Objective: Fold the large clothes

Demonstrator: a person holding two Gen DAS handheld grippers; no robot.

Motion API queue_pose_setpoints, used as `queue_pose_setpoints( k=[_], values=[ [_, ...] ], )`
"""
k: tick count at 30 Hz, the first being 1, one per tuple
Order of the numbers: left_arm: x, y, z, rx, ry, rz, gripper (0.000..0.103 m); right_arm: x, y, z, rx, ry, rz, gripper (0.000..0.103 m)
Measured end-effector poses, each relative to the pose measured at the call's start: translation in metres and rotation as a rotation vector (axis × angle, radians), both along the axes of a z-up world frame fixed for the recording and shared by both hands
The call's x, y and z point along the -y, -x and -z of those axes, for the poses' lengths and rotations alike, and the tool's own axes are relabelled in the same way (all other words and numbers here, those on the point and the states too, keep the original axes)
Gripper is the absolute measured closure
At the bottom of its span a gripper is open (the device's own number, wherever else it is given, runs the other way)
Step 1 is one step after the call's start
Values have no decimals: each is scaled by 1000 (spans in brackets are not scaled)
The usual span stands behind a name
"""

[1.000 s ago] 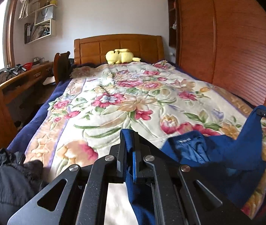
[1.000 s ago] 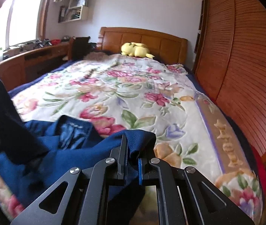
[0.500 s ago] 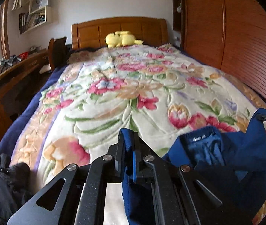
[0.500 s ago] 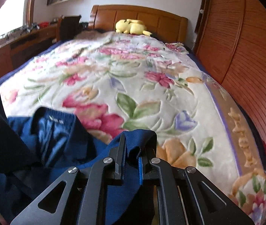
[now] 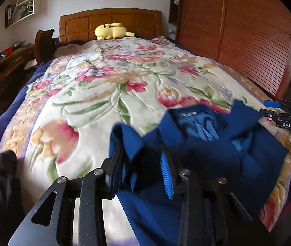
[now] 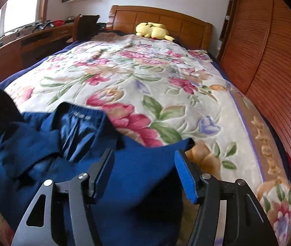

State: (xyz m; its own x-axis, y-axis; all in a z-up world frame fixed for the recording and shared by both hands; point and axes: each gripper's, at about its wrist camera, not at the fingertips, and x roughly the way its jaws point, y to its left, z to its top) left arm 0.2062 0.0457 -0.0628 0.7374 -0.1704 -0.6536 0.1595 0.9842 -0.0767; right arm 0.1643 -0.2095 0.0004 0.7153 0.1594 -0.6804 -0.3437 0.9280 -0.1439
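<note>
Releasing: both hand-held grippers, left (image 5: 143, 164) and right (image 6: 143, 172), jaws just opened around navy garment (image 6: 43, 143); snagged cloth risks rumpling at lower frame.

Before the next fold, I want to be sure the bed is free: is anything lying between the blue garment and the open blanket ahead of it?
Nothing visible. The floral blanket ahead of the blue garment lies bare up to the yellow plush toy at the headboard.
</note>
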Motion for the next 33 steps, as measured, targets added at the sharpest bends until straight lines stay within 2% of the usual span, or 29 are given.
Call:
queue_pose_setpoints(
  k=[3,8,14,20,23,25,26,33],
  values=[
    [4,18,7,-6,3,11,67,-2,16,8,-35,-25,-58,39],
    [7,44,17,-17,36,10,67,-6,33,22,-74,-3,-131,39],
    [15,65,37,-54,64,25,67,1,14,30,-97,61,-96,39],
    [25,64,44,-63,46,2,67,8,-49,23,-116,71,-6,39],
    [29,60,43,-64,44,10,67,4,-66,3,-21,37,29,39],
    [31,57,41,-60,37,14,67,2,-70,-12,46,16,48,39],
    [33,55,40,-60,32,17,67,0,-71,-15,49,7,46,39],
    [40,43,35,-52,17,33,67,-7,-51,-1,-19,-9,-43,39]
  ],
)
